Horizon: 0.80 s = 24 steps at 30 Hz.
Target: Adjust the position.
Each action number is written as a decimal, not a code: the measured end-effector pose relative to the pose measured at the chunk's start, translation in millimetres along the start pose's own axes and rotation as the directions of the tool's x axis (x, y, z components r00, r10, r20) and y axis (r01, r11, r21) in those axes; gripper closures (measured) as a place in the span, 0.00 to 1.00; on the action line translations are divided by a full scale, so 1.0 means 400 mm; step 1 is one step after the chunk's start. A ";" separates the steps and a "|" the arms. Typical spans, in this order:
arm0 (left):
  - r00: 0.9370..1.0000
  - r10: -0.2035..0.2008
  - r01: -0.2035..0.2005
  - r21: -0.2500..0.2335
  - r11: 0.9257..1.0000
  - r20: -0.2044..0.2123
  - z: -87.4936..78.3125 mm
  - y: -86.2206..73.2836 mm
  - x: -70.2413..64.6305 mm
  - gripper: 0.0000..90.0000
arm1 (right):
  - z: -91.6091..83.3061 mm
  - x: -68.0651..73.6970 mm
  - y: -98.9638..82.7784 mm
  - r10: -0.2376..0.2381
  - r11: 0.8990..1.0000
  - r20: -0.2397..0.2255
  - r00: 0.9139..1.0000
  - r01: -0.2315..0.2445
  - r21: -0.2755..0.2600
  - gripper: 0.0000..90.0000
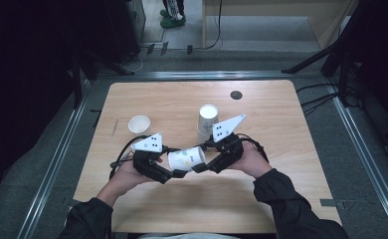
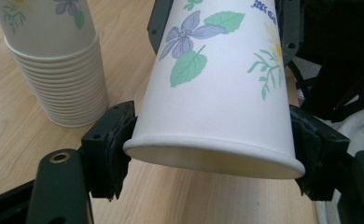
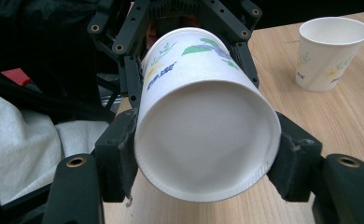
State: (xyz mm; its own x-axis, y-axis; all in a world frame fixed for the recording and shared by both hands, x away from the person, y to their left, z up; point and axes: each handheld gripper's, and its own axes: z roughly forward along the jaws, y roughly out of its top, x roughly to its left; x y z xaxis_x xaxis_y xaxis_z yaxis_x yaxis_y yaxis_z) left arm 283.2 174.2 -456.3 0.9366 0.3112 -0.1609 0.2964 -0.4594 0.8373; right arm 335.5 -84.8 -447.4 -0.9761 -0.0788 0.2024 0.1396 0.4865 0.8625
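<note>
A single paper cup stands upright at the table's left. Nearer the person, the left gripper clamps one end of a flowered cup held sideways above the table, and the right gripper clamps its other end. Just behind stands a stack of cups.
</note>
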 end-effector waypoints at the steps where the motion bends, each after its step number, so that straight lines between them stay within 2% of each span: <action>1: 1.000 0.003 -0.003 0.005 1.000 -0.002 0.000 0.001 0.000 0.28 | -0.001 0.000 0.000 0.001 1.000 -0.002 1.000 -0.001 0.002 0.38; 4: 1.000 0.006 -0.006 0.014 1.000 -0.004 -0.002 0.003 0.001 0.28 | 0.001 -0.001 0.000 0.005 1.000 -0.002 1.000 -0.005 0.004 0.32; 6: 1.000 0.009 -0.009 0.028 1.000 -0.010 -0.007 0.008 0.002 0.28 | 0.000 -0.001 -0.001 0.004 1.000 0.016 1.000 -0.004 0.013 0.29; 7: 1.000 0.015 -0.014 0.037 0.999 -0.025 -0.009 0.010 0.002 0.28 | -0.002 -0.002 -0.003 0.007 1.000 0.015 1.000 -0.008 0.016 0.29; 9: 1.000 0.015 -0.014 0.050 0.999 -0.020 -0.016 0.017 0.008 0.28 | -0.005 -0.002 -0.007 0.006 1.000 0.030 1.000 -0.007 0.024 0.29; 10: 0.999 0.022 -0.020 0.056 0.998 -0.032 -0.020 0.021 0.010 0.28 | -0.007 -0.001 -0.009 0.009 0.999 0.032 0.999 -0.010 0.031 0.29; 14: 0.999 0.024 -0.022 0.087 0.996 -0.023 -0.028 0.036 0.027 0.28 | -0.017 0.002 -0.021 0.015 0.998 0.071 0.997 -0.019 0.052 0.29; 16: 0.999 0.028 -0.023 0.123 0.992 -0.045 -0.024 0.042 0.034 0.28 | -0.022 0.004 -0.029 0.012 0.997 0.101 0.995 -0.019 0.072 0.28; 19: 0.999 0.020 -0.011 0.188 0.982 -0.044 -0.009 0.046 0.044 0.28 | -0.030 0.008 -0.041 0.017 0.996 0.138 0.990 -0.029 0.084 0.28; 20: 0.998 0.029 -0.018 0.219 0.976 -0.051 -0.002 0.050 0.047 0.28 | -0.033 0.007 -0.046 0.019 0.996 0.144 0.989 -0.031 0.086 0.28; 24: 0.998 0.056 -0.045 0.259 0.965 -0.036 0.015 0.065 0.049 0.28 | -0.042 0.015 -0.059 0.030 0.994 0.172 0.985 -0.048 0.098 0.28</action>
State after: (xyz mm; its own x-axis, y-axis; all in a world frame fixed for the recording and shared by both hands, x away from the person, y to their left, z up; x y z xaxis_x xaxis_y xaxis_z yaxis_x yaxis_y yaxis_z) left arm 310.4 163.4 -440.8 0.9445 0.3146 -0.0945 0.2921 -0.6729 0.6796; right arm 329.2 -111.5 -458.9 -0.9856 0.0869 0.1454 0.1688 0.5729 0.8021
